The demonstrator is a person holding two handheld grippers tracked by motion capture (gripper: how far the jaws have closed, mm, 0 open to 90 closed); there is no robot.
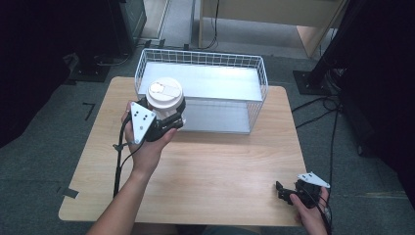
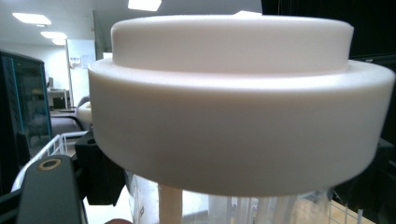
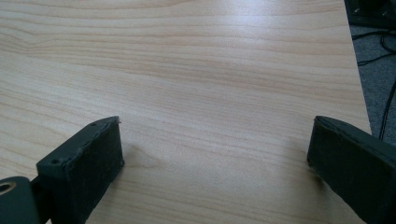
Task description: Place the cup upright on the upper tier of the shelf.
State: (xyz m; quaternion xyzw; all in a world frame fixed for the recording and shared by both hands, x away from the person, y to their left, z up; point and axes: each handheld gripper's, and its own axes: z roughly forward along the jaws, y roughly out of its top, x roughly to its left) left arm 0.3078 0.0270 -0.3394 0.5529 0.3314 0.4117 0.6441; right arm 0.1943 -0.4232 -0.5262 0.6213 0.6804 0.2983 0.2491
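the left hand-held gripper (image 1: 164,117) pinches a lidded cup (image 1: 165,95) just under its white lid (image 2: 240,107), holding it upright in the air above the far left part of the bench (image 1: 210,166), right in front of the white wire basket (image 1: 254,88) that stands at the bench's far edge. the right hand-held gripper (image 1: 284,192) rests low at the near right corner of the bench, its 2 jaws spread wide with nothing but bare wood grain between them. the cup looks like a takeaway cup, so it is probably light and thin-walled; a hard squeeze on the body would likely dent it or pop the lid, and the smooth wall may slip. the stiffest place to take hold seems to be where the jaws already sit, high on the body against the lid's rim, which also acts as a ledge against sliding down. whether it holds liquid cannot be told, so keeping it upright is the safer guess. the high view gives the whole layout: cup, basket, both hands and the gap between them. the left gripper view instead shows the lid's stepped side up close, a translucent wall below it, and a bit of basket wire at the lower corners. the right gripper view shows how far apart that gripper's pads (image 3: 86,163) stand.
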